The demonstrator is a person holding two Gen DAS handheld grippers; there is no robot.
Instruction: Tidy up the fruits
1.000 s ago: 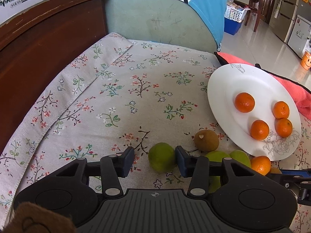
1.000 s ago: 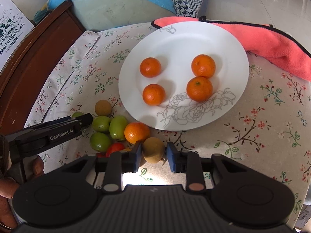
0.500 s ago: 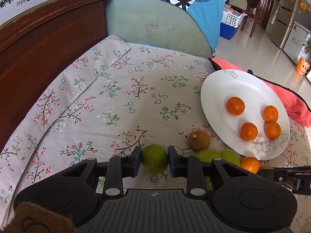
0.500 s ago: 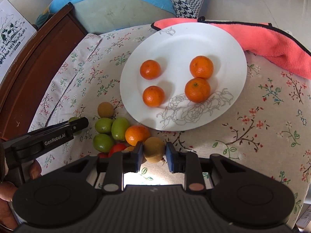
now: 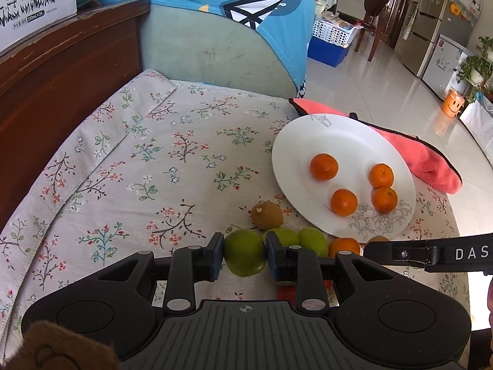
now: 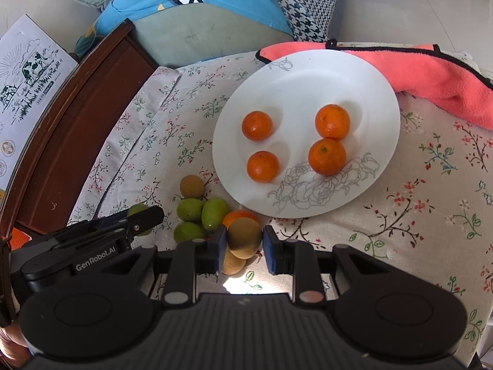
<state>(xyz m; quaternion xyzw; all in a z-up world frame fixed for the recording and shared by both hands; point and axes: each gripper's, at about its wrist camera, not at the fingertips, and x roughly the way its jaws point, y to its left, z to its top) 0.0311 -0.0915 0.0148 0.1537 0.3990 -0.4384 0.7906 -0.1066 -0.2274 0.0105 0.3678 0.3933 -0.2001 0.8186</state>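
My left gripper (image 5: 245, 256) is shut on a green fruit (image 5: 245, 257), lifted just off the flowered cloth. My right gripper (image 6: 243, 245) is shut on a brown kiwi (image 6: 244, 237), held above another brown fruit (image 6: 233, 264). A white plate (image 6: 369, 98) holds several oranges, such as the orange (image 6: 327, 156) near its flower drawing. Between the grippers lie more green fruits (image 6: 214, 212), a loose orange (image 6: 238, 216) and a second kiwi (image 5: 266, 215) beside the plate's rim (image 5: 286, 135). In the right wrist view the left gripper (image 6: 140, 220) shows at the left, green fruit in its tips.
A pink towel (image 6: 431, 74) lies behind and right of the plate. A dark wooden board (image 5: 61, 71) borders the cloth on the left, a green cushion (image 5: 209, 52) at the back. The flowered cloth (image 5: 154, 160) stretches bare to the left.
The left gripper's jaws closed on the green fruit and raised it slightly. The right gripper kept its hold on the kiwi and lifted it a little off the cloth.
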